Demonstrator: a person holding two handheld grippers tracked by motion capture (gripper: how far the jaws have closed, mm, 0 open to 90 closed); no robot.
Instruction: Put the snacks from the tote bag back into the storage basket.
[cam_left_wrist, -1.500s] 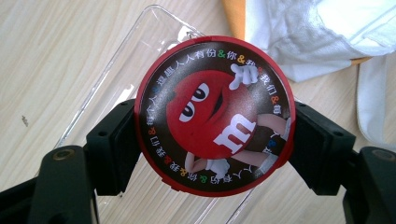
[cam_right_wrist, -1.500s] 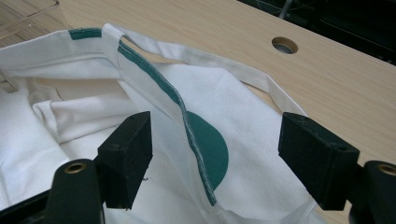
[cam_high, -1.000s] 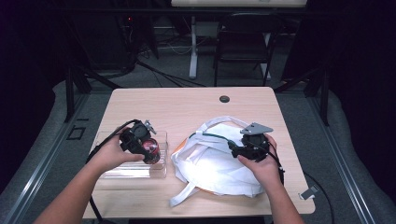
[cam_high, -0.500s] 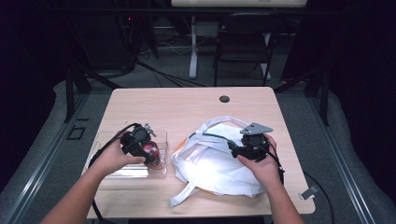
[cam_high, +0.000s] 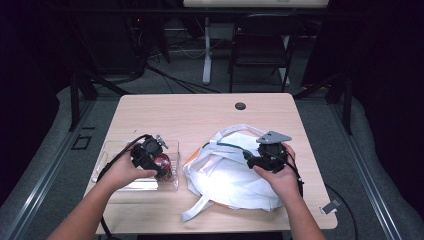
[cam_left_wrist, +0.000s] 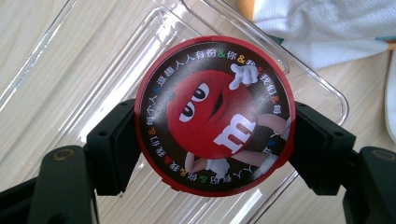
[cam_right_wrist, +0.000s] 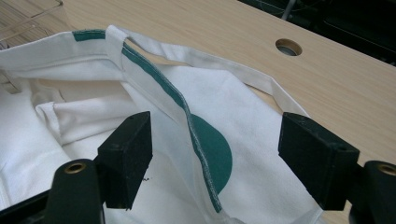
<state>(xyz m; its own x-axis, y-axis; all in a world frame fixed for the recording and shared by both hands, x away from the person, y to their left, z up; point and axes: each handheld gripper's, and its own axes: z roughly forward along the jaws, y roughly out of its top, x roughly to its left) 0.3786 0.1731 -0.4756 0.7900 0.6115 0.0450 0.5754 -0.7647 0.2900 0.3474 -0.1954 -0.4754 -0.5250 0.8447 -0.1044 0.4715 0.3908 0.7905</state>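
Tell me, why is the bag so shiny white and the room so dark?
High view: light falls on the table, the bag glares white, the room behind is dark. Left gripper view: streaks of glare on the clear tray. Right gripper view: even light.

The red tin (cam_left_wrist: 215, 114) hides its own sides and the clear tray (cam_left_wrist: 299, 70) beneath.

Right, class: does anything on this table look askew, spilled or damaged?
Nothing is spilled or damaged. The white cloth bag lies rumpled, one strap trailing toward the table edge. The left gripper grips a round red candy tin over the clear plastic tray.
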